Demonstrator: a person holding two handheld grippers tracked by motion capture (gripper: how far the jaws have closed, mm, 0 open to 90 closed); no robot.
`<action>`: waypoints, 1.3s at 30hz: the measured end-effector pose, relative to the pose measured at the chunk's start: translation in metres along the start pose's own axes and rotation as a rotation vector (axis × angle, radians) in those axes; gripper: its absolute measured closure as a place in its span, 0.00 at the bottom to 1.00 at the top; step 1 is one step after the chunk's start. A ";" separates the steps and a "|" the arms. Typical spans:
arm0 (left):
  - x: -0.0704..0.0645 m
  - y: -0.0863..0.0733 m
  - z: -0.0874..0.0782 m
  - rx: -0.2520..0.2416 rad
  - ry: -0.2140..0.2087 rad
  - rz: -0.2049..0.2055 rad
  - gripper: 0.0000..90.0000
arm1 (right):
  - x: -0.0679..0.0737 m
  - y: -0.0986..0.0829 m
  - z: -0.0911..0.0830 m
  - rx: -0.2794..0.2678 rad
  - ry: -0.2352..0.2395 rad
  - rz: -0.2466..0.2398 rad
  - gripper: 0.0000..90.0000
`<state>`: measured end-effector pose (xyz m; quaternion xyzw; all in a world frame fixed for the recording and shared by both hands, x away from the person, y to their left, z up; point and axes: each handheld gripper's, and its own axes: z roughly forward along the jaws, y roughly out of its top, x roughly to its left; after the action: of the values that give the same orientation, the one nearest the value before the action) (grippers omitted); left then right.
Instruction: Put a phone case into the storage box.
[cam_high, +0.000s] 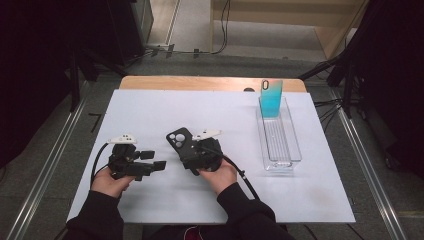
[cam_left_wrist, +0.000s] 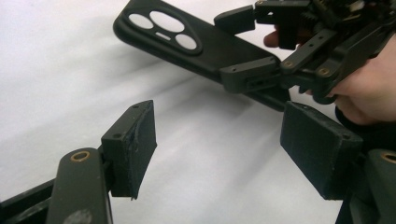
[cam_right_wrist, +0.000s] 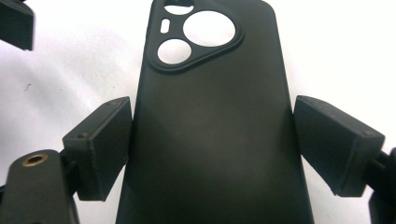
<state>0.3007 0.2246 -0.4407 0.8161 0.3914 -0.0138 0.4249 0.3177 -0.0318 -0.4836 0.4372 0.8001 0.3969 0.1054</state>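
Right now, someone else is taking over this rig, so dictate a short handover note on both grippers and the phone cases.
Right gripper: shut on the black phone case by its long edges, held just above the table.
Left gripper: open, empty, close beside the case.
Clear bin at right: a blue case already stands in its far end.
Done: black case picked up.
Left: probably carry it to the bin and stand it by the blue one.

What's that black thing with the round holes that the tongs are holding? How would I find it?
Look at the white table, then near the middle of its front edge, where the right tongs grip a black phone case by its long sides. It is flat and black with round camera holes at one end, unlike the blue case standing in the clear tray.
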 end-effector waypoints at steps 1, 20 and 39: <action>-0.001 0.001 0.001 0.001 -0.001 0.000 0.30 | -0.001 0.000 -0.003 -0.003 0.000 -0.005 0.15; -0.010 0.019 0.022 0.022 -0.046 -0.034 0.30 | -0.026 -0.005 -0.058 -0.024 0.026 0.044 0.15; -0.015 0.046 0.043 0.039 -0.091 -0.119 0.28 | -0.053 -0.027 -0.079 -0.070 0.043 0.139 0.14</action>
<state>0.3337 0.1689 -0.4312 0.7979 0.4194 -0.0838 0.4247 0.2918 -0.1241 -0.4599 0.4792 0.7556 0.4402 0.0754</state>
